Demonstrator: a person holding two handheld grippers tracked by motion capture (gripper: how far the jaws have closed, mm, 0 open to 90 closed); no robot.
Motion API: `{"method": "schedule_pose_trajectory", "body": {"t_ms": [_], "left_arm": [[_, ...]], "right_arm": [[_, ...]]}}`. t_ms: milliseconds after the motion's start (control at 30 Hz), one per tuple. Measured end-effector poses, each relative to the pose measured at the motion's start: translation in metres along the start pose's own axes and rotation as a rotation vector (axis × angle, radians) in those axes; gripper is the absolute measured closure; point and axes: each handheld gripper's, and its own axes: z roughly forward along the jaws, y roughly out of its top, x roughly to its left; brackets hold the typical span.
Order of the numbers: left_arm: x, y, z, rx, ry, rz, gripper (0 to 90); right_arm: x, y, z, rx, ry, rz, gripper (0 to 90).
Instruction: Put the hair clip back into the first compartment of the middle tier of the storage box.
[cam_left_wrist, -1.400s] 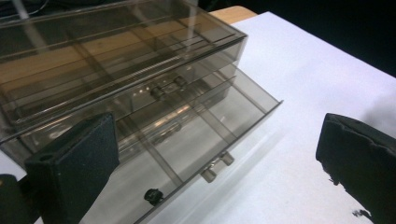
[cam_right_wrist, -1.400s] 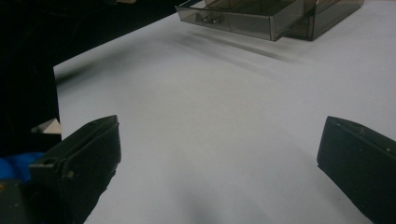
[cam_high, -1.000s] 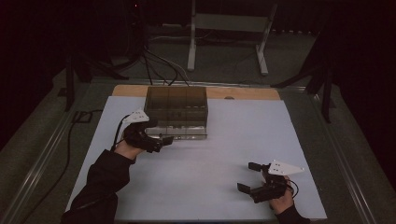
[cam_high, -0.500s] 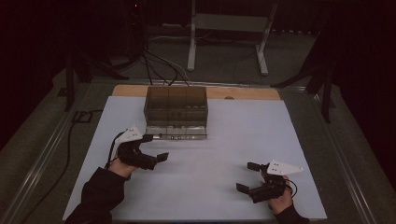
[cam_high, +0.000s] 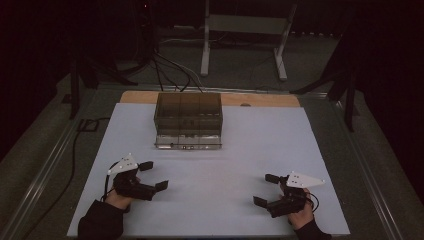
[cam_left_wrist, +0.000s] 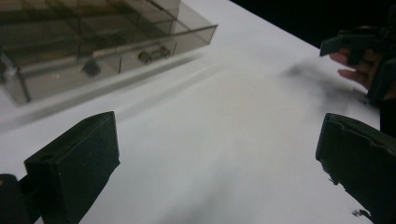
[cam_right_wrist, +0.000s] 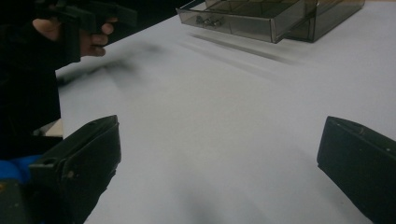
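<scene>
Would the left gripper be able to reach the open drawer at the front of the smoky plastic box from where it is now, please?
Probably yes. The left gripper is open and holds nothing, and bare white sheet lies between it and the drawer of the box. The right gripper is off to the other side.

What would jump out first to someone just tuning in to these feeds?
The smoky clear drawer box at the far middle of the white sheet, its bottom drawer pulled out a little. Then the two open grippers near the front edge, pointing toward each other: the left gripper and the right gripper, both holding nothing.
</scene>
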Motion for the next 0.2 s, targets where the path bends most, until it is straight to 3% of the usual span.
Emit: {"method": "schedule_pose_trajectory", "body": {"t_ms": [200], "left_arm": [[0.004,-0.017,-0.013,0.010,0.030,-0.015,0.6]], "right_arm": [[0.000,-0.001,0.001,0.003,0.000,0.002,0.0]]}}
